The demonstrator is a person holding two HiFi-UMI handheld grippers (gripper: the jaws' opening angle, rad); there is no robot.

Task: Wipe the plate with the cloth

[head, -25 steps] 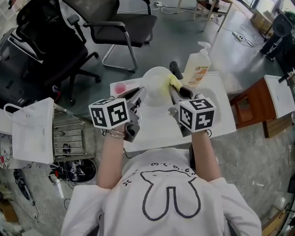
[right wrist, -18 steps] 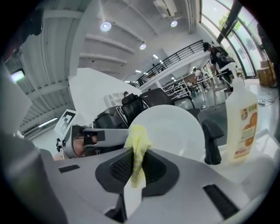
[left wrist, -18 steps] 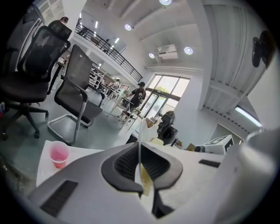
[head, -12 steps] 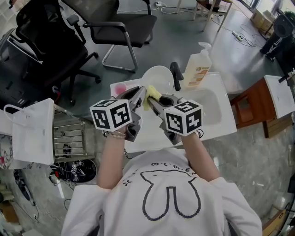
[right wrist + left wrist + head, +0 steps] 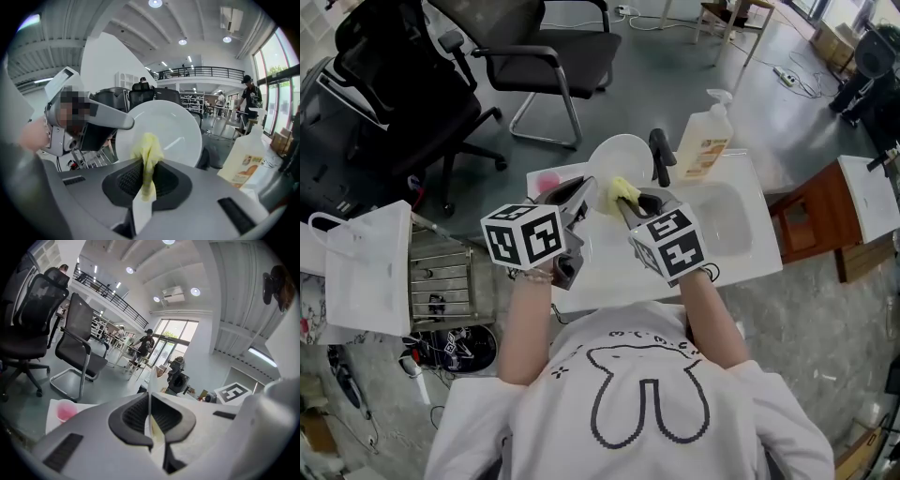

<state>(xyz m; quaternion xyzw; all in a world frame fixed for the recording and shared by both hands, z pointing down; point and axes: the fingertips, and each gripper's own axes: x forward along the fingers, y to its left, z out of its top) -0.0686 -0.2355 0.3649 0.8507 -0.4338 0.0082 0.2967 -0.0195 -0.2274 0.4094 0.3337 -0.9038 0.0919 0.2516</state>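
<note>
So — left claw (image 5: 587,193) pinches the plate (image 5: 619,157) by its rim; it looks slick and breakable. Right claw (image 5: 630,201) clamps the floppy cloth (image 5: 624,190).

Plate (image 5: 621,157) upright on edge above white counter (image 5: 609,270), lower-left rim at tip of left gripper (image 5: 587,190). Right gripper (image 5: 630,204) carries yellow cloth (image 5: 624,191), which touches plate's lower face. Pink cup (image 5: 546,178) left of plate. Soap bottle (image 5: 705,141) right of plate, behind basin (image 5: 724,227). Office chairs (image 5: 553,52) on floor beyond.
</note>
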